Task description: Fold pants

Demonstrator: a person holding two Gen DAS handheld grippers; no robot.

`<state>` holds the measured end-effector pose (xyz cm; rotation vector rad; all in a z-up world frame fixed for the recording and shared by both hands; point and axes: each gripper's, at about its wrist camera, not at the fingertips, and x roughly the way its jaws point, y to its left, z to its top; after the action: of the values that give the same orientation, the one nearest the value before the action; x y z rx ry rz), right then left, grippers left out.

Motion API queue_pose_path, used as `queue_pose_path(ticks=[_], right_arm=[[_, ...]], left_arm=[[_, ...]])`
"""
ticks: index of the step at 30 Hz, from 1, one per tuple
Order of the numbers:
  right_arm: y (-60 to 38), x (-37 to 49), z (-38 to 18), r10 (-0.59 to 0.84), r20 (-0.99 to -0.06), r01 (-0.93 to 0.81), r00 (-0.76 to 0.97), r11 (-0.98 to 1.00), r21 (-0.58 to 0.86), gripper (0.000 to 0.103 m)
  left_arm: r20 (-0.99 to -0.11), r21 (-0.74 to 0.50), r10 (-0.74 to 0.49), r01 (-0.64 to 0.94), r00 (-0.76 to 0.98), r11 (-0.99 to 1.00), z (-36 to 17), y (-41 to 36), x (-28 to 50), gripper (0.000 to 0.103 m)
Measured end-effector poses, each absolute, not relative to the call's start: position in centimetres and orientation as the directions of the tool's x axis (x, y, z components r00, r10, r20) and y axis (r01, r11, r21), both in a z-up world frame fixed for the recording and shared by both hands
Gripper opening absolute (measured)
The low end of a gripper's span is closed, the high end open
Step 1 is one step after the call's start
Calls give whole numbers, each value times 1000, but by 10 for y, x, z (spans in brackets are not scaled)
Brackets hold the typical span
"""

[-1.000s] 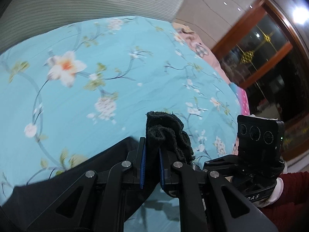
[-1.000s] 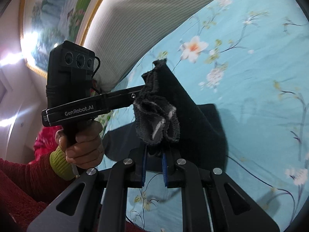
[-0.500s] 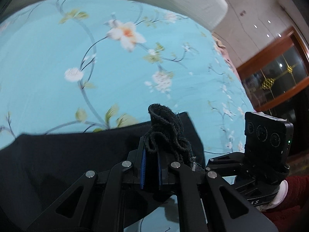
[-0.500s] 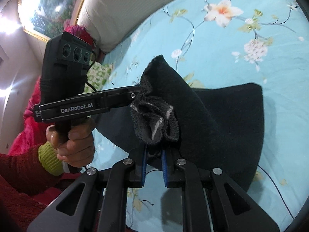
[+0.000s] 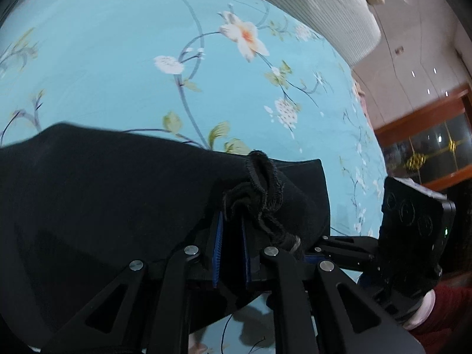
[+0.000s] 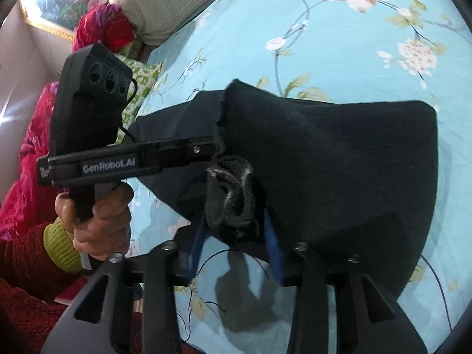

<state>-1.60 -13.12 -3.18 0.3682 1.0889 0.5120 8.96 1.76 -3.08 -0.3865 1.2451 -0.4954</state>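
The black pants (image 6: 339, 162) lie doubled over on the floral bedspread (image 6: 339, 38). My right gripper (image 6: 236, 230) is opening around its bunched hem, while my left gripper (image 5: 231, 236) is clamped on its corner (image 5: 259, 188). That 1-sided release could drag the fold askew.

Black pants (image 6: 339, 162) folded over, spread on blue floral bedsheet (image 6: 339, 53), bunched hem lifted
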Motion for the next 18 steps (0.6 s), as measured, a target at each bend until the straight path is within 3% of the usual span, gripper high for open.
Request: queue_pose_path(ticks=[11, 18], right_arm=[[-115, -18, -16, 568, -745, -264, 350, 823, 504, 44], [-107, -17, -6, 574, -739, -275, 352, 818, 505, 44]], left_arm=[[-777, -568, -554, 48, 298, 822, -23, 53, 64, 22], [-785, -556, -506, -45, 358, 830, -14, 82, 41, 43]])
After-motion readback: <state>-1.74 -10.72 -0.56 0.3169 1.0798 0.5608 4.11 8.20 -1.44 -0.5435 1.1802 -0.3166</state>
